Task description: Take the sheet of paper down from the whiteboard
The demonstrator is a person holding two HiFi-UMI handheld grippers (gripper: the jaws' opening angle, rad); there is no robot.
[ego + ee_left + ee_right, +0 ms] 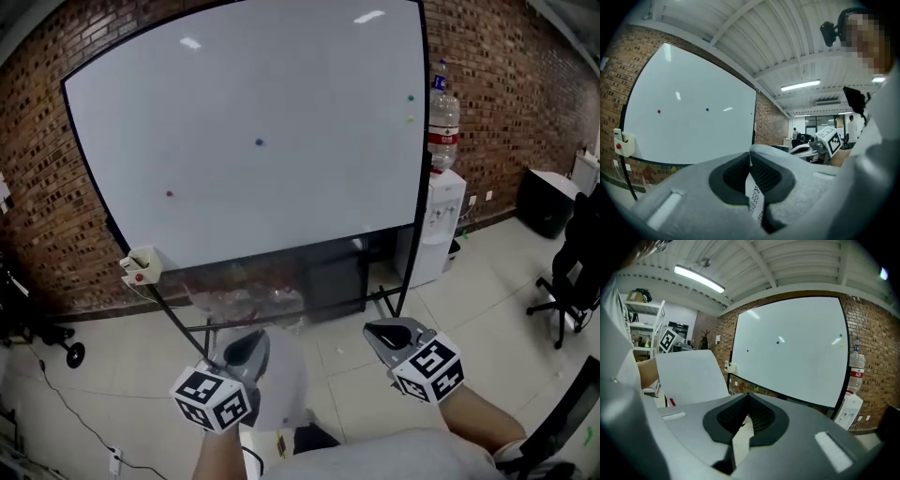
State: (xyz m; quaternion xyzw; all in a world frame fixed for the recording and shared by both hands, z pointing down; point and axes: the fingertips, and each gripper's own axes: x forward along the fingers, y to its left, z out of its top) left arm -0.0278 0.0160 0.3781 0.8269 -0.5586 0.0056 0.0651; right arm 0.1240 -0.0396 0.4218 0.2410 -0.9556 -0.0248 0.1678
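Sheet (pixel 286 375) is already off the whiteboard (pixel 281 94), hanging low in front of it, pinched in the closed left tool (pixel 246 349); right tool (pixel 392 333) closed, apparently empty; likely only setting it aside remains.

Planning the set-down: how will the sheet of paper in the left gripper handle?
Likely light: the left gripper holds the sheet of paper by one edge. Probably floppy: only a thin edge shows between the shut jaws, so it may flap.
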